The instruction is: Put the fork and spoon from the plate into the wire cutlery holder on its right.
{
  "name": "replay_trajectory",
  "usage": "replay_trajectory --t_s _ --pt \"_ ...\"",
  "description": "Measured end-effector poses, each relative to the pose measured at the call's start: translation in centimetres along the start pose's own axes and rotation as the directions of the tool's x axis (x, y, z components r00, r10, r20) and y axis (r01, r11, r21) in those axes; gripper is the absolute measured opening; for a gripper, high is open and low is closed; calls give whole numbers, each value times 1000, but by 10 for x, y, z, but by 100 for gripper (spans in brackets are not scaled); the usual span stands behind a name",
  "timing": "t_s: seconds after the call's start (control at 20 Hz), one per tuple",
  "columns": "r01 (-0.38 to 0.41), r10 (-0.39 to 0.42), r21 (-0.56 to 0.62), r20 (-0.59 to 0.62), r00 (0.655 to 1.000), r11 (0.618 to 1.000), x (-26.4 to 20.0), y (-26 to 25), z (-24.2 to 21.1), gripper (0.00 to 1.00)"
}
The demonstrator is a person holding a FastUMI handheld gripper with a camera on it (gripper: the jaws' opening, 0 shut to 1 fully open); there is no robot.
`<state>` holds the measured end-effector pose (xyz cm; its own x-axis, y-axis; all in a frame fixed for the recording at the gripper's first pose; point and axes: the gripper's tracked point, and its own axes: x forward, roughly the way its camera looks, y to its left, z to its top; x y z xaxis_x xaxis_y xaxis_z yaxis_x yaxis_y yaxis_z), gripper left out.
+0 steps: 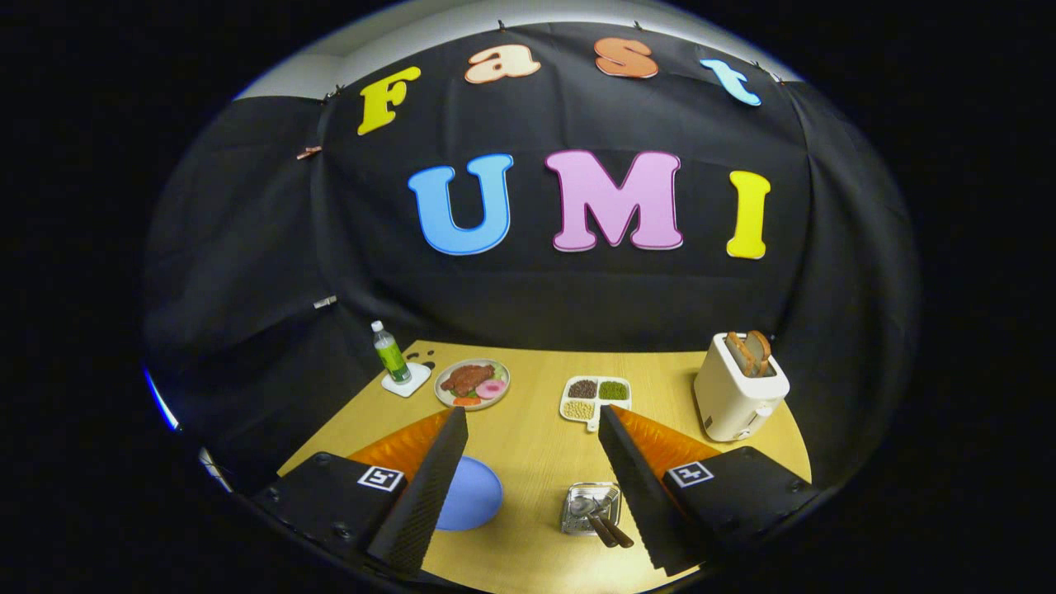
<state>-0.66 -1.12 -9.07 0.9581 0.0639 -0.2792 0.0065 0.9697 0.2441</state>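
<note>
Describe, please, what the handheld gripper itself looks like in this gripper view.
The gripper has two long wedge-shaped fingers with finely ribbed inner faces, tapering to points. Each grows from a boxy black housing bearing a small square black-and-white marker, with translucent orange panels behind the fingers. The fingers stand wide apart.

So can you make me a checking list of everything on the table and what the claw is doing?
Surface: yellow wooden table, clean.
Job's things: blue plate beside one finger, nothing seen on its visible part; wire holder between the fingers with brown-handled cutlery in it.
Clutter: bottle on a coaster, plate of food, tray of beans, toaster with bread.
Grippers: claw open, holding nothing.
Cables: nothing seen.
Surroundings: black cloth wall.
</note>
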Motion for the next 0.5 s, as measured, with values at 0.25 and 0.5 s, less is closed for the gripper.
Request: replay_trajectory --t_s 0.25,0.5 --pt "46 -37 -64 135 990 997 -26 14 29 99" --pt "84 -64 -102 183 981 991 -46 30 37 99"
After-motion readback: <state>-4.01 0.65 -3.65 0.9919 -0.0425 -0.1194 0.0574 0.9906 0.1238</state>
